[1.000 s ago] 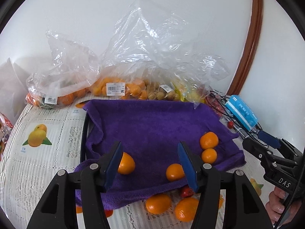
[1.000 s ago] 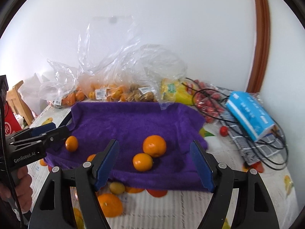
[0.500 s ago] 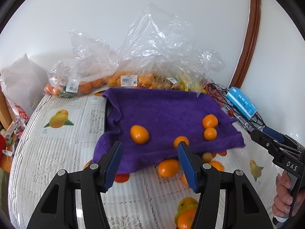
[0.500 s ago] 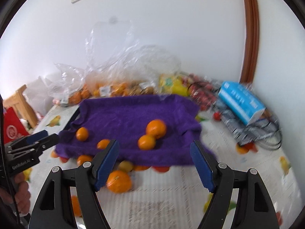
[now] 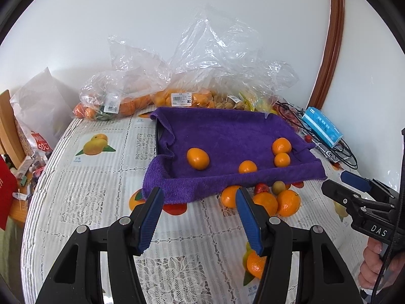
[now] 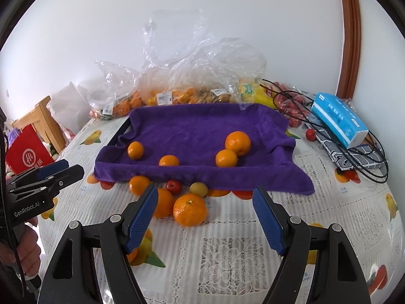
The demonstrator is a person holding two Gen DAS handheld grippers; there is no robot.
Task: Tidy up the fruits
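A: Both grippers are pulling back from the purple towel (image 5: 227,136) compared with a second ago. The tray under it was filling the frames, now more tablecloth (image 6: 227,253) is showing in front.

B: Tool state?

A: Left gripper (image 5: 198,217) is standing with jaws apart, nothing between the pads. Right gripper (image 6: 205,217) is standing wider apart, also empty.

B: Fruit location?

A: Four oranges are sitting on the towel in the tray. The loose cluster is lying on the tablecloth just in front of the towel's near edge: a big orange (image 6: 189,210), another orange (image 6: 163,202) touching it and partly hidden behind the right gripper's left finger, a third orange (image 6: 138,183) by the towel hem, a small red fruit (image 6: 174,186) and a small greenish-yellow fruit (image 6: 198,188).

B: Key relation for the next pick?

A: Judging here: the big orange is lying straight ahead of the right gripper, slightly left of the midline, inside the jaw span. From the left gripper (image 6: 48,177) the same cluster is lying ahead and off to the right, past its right finger. So the right hand looks nearer and better lined up. Round fruit, no long axis to worry about.

B: Risk?

A: Neighbouring orange is touching it, could get nudged and roll.
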